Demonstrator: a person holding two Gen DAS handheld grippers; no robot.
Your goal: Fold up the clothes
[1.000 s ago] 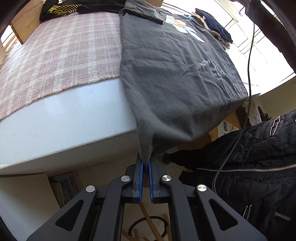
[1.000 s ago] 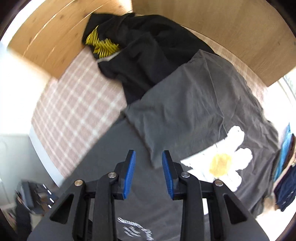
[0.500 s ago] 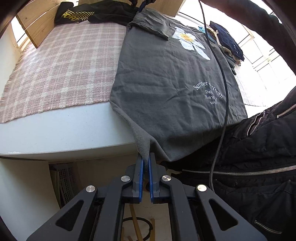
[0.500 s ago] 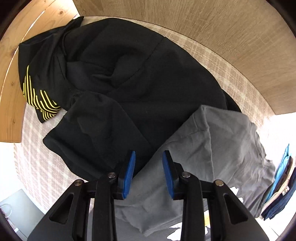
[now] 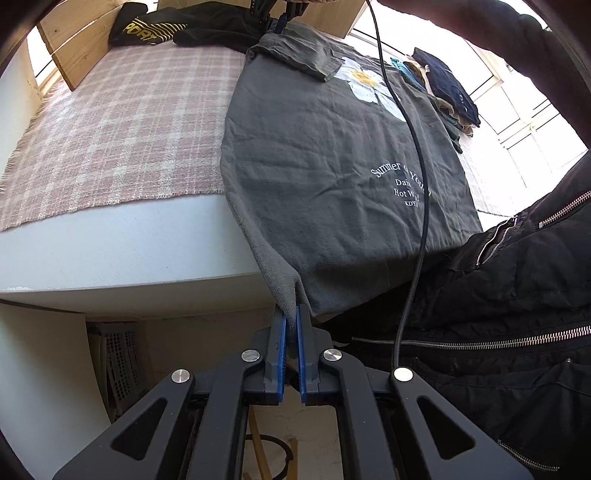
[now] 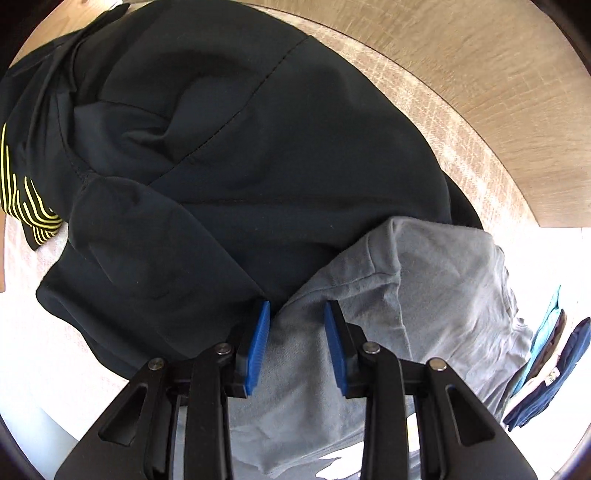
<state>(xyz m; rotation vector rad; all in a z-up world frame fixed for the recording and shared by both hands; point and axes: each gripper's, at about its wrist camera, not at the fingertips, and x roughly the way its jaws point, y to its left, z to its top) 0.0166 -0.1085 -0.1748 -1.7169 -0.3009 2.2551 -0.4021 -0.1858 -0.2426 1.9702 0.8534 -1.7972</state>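
In the left wrist view, your left tongs [image 5: 291, 325] at the lower middle of the frame are closed on the bottom corner of the grey T-shirt [image 5: 332, 177]. The shirt lies spread over the checked blanket [image 5: 122, 129] in the middle of the frame, its hem hanging over the bed's near edge. One sleeve is already folded in at the upper middle, beside the daisy print [image 5: 364, 83]. Your right tongs [image 5: 282, 20] show only partly at the top edge, above that sleeve. A stack of folded clothes [image 5: 447, 92] waits at the upper right.

In the right wrist view, your right tongs [image 6: 297, 345] stand open at the lower middle, with the grey T-shirt [image 6: 424, 295] below them, not yet pinched. The black garment [image 6: 229, 147] fills the upper left, touching the shirt.

I judge the fold is only started: the lengthwise folds of the shirt are still left.
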